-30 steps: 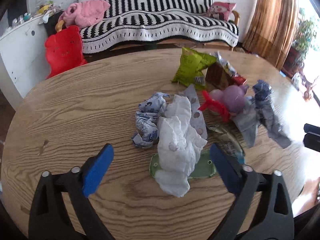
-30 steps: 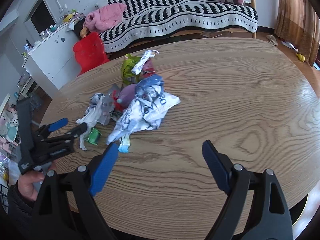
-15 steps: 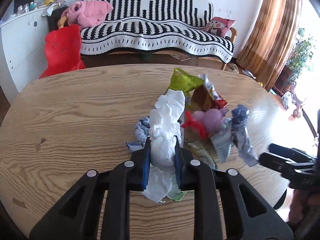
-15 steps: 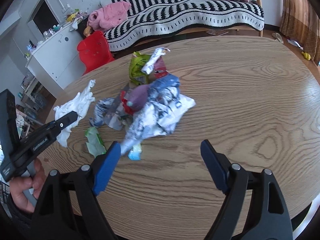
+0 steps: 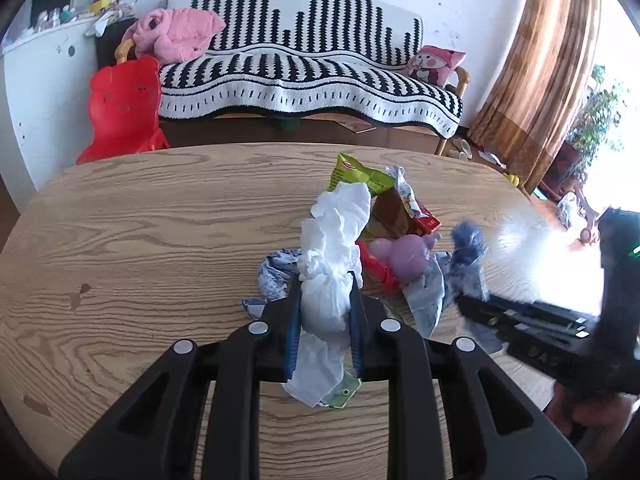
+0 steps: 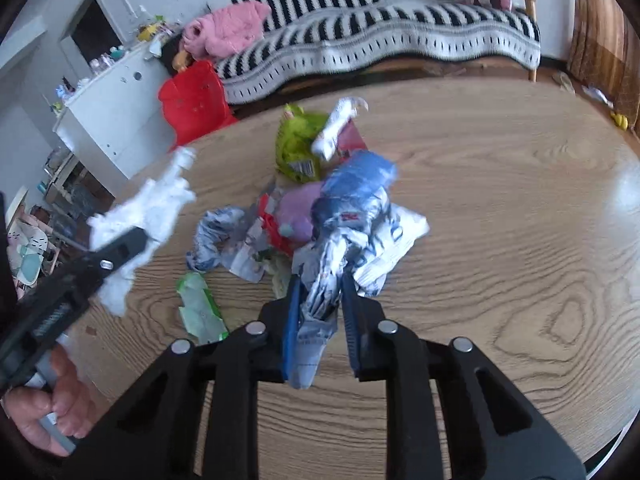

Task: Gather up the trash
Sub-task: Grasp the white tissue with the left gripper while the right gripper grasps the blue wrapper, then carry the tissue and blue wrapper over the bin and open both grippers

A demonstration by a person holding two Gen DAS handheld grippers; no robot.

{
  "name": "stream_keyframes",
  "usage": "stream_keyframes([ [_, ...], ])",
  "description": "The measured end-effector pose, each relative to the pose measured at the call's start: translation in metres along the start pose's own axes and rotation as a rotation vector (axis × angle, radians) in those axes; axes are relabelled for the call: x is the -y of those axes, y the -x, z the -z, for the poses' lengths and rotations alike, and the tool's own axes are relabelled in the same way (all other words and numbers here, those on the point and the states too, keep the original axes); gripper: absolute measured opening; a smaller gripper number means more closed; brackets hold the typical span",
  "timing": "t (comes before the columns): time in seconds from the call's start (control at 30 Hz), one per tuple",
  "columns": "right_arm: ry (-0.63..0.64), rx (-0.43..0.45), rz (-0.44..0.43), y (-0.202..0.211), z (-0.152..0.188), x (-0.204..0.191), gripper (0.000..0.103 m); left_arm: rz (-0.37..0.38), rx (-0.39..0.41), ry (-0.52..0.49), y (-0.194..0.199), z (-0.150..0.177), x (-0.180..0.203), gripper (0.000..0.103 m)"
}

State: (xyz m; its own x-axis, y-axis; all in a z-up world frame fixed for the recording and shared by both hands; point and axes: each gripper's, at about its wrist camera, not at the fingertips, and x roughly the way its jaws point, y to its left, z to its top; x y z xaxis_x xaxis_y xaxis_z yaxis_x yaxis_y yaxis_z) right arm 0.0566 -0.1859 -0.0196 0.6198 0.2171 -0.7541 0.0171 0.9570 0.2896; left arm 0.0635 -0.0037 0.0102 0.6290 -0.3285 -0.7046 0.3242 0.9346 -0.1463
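The left gripper (image 5: 325,312) has its blue-padded jaws clamped on a crumpled white tissue (image 5: 334,240), which stands up out of the jaws toward 12 o'clock and hangs below them as well. In the right wrist view the same tissue (image 6: 148,216) is lifted clear of the tabletop (image 6: 500,208) at about 9 o'clock, with the person's hand (image 6: 48,404) on the handle at 8 o'clock.

The right gripper (image 6: 318,312) has its jaws closing on a blue-and-white printed wrapper (image 6: 352,216); the pads already press its twisted lower end, while the rest of it fans out toward 12 and 1 o'clock above the wood. From the left wrist view this gripper (image 5: 464,300) reaches in from 3 o'clock, blurred.

The rest of the trash lies in a heap near the middle of the tabletop (image 5: 152,240): a green snack bag (image 6: 298,148) at 12 o'clock of the heap, a red carton (image 5: 424,222) just beside it, a purple piece (image 6: 298,212) with red plastic (image 6: 270,224) touching it, and another crumpled printed wrapper (image 6: 212,240) at 9 o'clock. A flat pale green wrapper (image 6: 200,308) lies apart at 7 o'clock.

Beyond the tabletop stand a striped sofa (image 5: 304,76) and a red chair (image 5: 122,108).
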Motion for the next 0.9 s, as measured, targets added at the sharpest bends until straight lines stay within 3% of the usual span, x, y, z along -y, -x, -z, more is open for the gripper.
stream_keyframes([
  [0.2,-0.004,0.09,0.034,0.044,0.004,0.027,0.02,0.018,-0.015,-0.053,-0.006,0.007,0.026,0.02],
  [0.4,-0.036,0.122,0.198,0.087,0.025,0.086,0.02,0.075,0.0,-0.156,-0.011,0.014,0.081,0.02],
  [0.63,-0.172,0.164,0.406,0.156,0.073,0.195,0.02,0.239,0.001,-0.302,-0.014,0.037,0.189,0.02],
  [0.9,-0.372,0.125,0.536,0.206,0.143,0.304,0.02,0.437,-0.051,-0.51,-0.015,0.094,0.326,0.02],
])
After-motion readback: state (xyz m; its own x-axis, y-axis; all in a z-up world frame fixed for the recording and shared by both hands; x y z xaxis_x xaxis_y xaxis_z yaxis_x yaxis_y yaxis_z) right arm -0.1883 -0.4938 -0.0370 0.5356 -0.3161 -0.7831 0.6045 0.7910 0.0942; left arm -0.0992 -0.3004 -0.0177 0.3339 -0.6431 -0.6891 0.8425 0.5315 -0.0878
